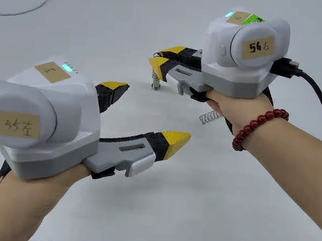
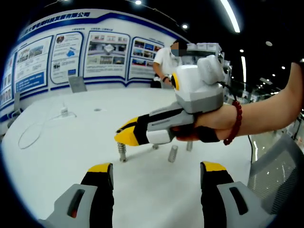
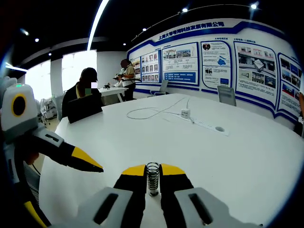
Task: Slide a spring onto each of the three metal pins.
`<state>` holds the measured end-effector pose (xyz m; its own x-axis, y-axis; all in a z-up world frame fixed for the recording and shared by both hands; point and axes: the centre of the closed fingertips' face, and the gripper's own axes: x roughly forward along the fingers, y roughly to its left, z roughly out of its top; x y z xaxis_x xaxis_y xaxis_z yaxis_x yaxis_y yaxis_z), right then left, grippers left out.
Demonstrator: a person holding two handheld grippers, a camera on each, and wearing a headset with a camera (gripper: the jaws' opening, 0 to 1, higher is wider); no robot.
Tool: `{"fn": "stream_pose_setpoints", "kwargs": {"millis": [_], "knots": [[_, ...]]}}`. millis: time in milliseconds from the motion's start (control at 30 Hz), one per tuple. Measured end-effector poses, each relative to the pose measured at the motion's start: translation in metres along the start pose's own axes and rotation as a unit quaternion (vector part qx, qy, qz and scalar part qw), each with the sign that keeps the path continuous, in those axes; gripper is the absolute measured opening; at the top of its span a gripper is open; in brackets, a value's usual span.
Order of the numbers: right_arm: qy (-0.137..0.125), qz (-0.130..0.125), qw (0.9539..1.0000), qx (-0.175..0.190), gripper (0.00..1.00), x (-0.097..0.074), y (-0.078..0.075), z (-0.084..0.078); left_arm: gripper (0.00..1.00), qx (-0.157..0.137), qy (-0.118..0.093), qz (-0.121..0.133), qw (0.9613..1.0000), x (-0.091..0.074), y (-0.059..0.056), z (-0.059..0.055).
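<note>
**Right claw**, clenched on the upright spring. The coil is pinched between the two yellow tips; its top ring rises just above them and its lower turns reach down past them toward the worktop. In the left gripper view this spring is seen directly beneath the tips. In the head view the foot of a metal pin is seen beneath the tips; whether the coil is fully seated on it cannot be told.

A loose spring is seen on its side behind the right claw, under the wrist of the hand that carries it and well apart from the tips. A second pin, short, grey and upright, is seen beneath the right claw's body, behind its tips.

**Left claw**, released. Its jaws are spread wide and pointed toward the right claw, apart from both springs.

**Materials.** The jaws are black with yellow wedge-shaped tips, and are set in grey and white moulded housings. Both springs are thin, bright wire wound in open helical turns. The worktop is white, smooth and matt.
</note>
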<state>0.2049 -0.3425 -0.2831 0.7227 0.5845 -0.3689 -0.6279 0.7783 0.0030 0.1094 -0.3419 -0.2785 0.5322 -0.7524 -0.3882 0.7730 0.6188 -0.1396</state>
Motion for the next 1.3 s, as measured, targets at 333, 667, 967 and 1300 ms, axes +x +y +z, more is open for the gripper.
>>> {"fn": "stream_pose_setpoints", "kwargs": {"millis": [333, 667, 967, 1300], "knots": [[0.025, -0.002, 0.9997, 0.006, 0.11, 0.002, -0.001, -0.015, 0.76, -0.003, 0.001, 0.003, 1.0000, -0.001, 0.001, 0.000], [0.039, -0.002, 0.9991, 0.015, 0.12, 0.005, -0.003, -0.023, 0.76, -0.001, 0.002, 0.005, 1.0000, -0.001, 0.002, -0.001], [0.034, 0.000, 0.9990, 0.031, 0.19, 0.004, 0.000, -0.018, 0.76, 0.001, 0.004, 0.007, 1.0000, -0.002, 0.003, -0.002], [0.018, 0.004, 0.9987, 0.046, 0.28, -0.012, 0.003, -0.001, 0.76, 0.008, 0.002, 0.007, 0.9999, -0.002, 0.002, 0.003]]}}
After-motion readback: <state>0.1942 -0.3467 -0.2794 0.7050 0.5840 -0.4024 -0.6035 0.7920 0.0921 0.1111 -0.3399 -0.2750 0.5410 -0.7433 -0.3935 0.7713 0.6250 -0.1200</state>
